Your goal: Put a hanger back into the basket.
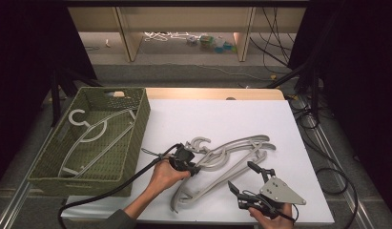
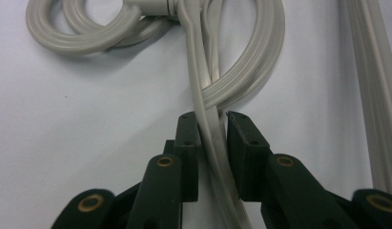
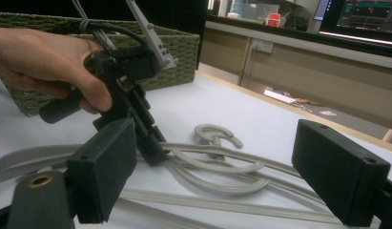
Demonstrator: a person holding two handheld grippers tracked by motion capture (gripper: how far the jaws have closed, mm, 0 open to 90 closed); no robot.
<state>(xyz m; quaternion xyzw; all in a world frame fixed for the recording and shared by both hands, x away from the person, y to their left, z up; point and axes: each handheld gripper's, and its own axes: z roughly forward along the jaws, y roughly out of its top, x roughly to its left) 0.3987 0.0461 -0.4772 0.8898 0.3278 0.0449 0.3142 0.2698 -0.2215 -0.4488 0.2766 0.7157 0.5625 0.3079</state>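
The left gripper [image 1: 193, 168] is down on the white table [image 1: 193, 119], right in the pile of grey hangers [image 1: 227, 160] lying at the middle of it. In the left gripper view its two black jaws stand either side of a thin hanger arm [image 2: 210, 138]; the left pad presses against the arm, while on the right a sliver of gap may remain, so whether the clamp is full I cannot tell for sure, but the jaws are nearly together with the arm between them. No earlier picture to compare, so that is simply how it sits. Just beyond the jaws the looped hooks [image 2: 84, 28] of the hangers overlap on the tabletop.

From the right gripper view, the person's left hand [image 3: 50, 62] wraps the handle, gripper nose pointing down onto the hanger arms [image 3: 217, 171].

The right gripper [image 1: 245, 176] hangs near the front edge of the table, just right of the pile, held in the right hand [image 1: 272, 219]. Its jaws stand wide apart, nothing between them, grey plate [image 1: 279, 191] on top.

Off to the left, the green woven basket [image 1: 136, 138] sits partly on the table's edge, touching nothing in the pile, with one hanger [image 1: 93, 133] already lying inside it.
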